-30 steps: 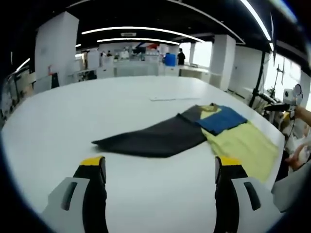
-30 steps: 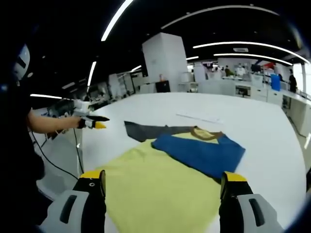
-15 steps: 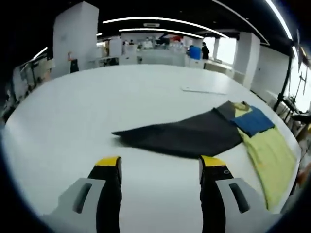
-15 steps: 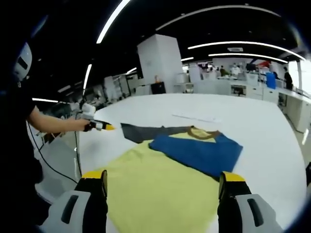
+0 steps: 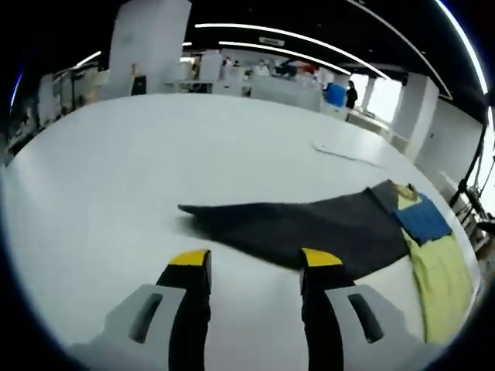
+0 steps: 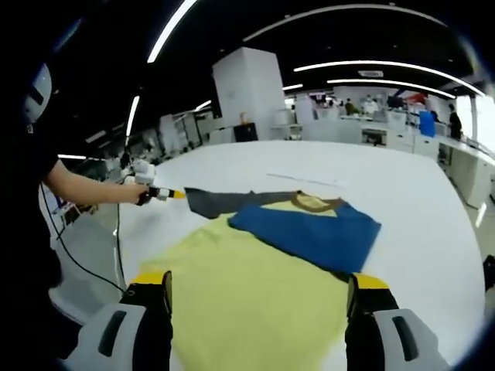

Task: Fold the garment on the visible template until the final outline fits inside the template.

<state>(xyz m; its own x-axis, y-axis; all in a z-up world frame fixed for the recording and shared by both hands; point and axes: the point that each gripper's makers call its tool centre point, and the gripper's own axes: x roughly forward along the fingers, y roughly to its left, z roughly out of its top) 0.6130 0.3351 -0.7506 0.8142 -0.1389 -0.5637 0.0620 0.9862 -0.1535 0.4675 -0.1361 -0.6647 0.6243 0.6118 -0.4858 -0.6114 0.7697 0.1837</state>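
The garment lies flat on a white table [image 5: 116, 170]. It has a yellow body [image 6: 247, 286], a blue sleeve [image 6: 309, 232] folded across the chest, a brown collar [image 6: 311, 202] and a dark grey sleeve [image 5: 302, 228] stretched out sideways. My left gripper [image 5: 256, 263] is open and low over the table, with the grey sleeve's near edge just beyond its yellow tips. In the right gripper view the left gripper [image 6: 158, 193], held by a hand, sits at the grey sleeve's tip [image 6: 213, 201]. Open and holding nothing, my right gripper [image 6: 257, 286] hovers above the yellow hem.
A thin flat white sheet [image 5: 348, 152] lies on the table beyond the garment, also seen as the white sheet [image 6: 305, 180]. A person's arm [image 6: 77, 189] reaches in from the left. Pillars and workbenches stand far behind. The table edge [image 6: 124, 255] runs near the hem.
The left gripper has moved in toward the grey sleeve, which now sits right ahead of its tips, and its jaws stand closer together. The right gripper has barely moved.
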